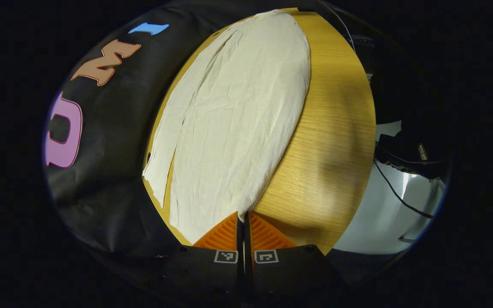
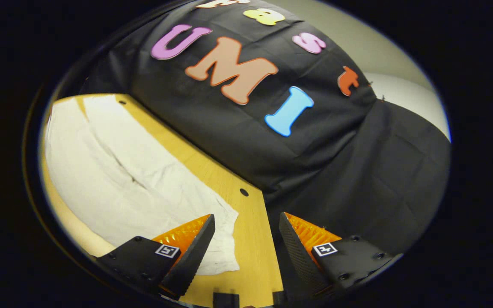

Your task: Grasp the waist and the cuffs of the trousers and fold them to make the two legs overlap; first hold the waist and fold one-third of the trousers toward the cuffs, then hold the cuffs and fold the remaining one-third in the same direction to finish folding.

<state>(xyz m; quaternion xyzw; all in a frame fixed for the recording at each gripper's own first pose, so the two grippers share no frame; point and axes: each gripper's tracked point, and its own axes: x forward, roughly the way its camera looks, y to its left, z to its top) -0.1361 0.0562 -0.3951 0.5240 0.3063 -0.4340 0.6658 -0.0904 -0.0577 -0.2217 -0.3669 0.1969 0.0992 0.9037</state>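
Observation:
Cream trousers point(image 1: 238, 111) lie flat and lengthwise on the wooden table point(image 1: 332, 141), stretching away from me in the left gripper view. My left gripper point(image 1: 243, 218) is shut, its fingers pinching the near edge of the cloth. At the lower left a second leg peeks out beside the top one. In the right gripper view the trousers point(image 2: 114, 184) run off to the upper left. My right gripper point(image 2: 246, 222) stands open above their near end at the table point(image 2: 250, 248) edge. One finger point(image 2: 195, 244) hangs over the cloth, the other over the black wall cloth.
The black booth cloth point(image 2: 315, 171) hangs close behind the table's far edge. A small hole point(image 2: 244, 192) sits in the tabletop near the trousers' end. Beside the table, a dark object point(image 1: 417, 154) and a thin cable point(image 1: 400, 199) rest over a white floor point(image 1: 379, 218).

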